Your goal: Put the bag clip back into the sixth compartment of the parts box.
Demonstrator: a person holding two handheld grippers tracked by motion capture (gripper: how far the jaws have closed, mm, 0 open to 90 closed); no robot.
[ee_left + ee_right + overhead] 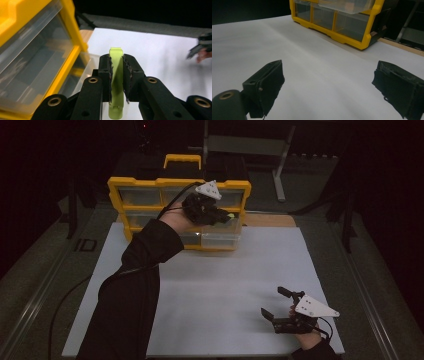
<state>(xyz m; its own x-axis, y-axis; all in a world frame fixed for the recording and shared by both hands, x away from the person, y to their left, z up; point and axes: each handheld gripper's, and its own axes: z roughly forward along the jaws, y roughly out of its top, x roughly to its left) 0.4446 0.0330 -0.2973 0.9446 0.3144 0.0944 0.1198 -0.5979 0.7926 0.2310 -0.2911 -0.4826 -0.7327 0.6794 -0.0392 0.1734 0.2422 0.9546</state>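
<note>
Left tool [117, 75] is clenched on the lime-green clip [116, 82], held up right in front of the yellow drawer organizer [145, 187], over its pulled-out clear drawer [220, 239], seemingly for dropping in, while the right tool [281, 304] waits released on the desk [225, 285], well clear of that organizer.

Green clip [116, 85] half hidden between jaws; organizer [37, 57] cropped; far gripper [201, 47] blurred

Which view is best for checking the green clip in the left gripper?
The left gripper view. There the lime-green clip sits close up, pinched between the left gripper's shut jaws, both ends sticking out. The high view shows just a small green speck at the gripper, in front of the yellow drawer organizer. The right gripper view gives nothing on it.
</note>
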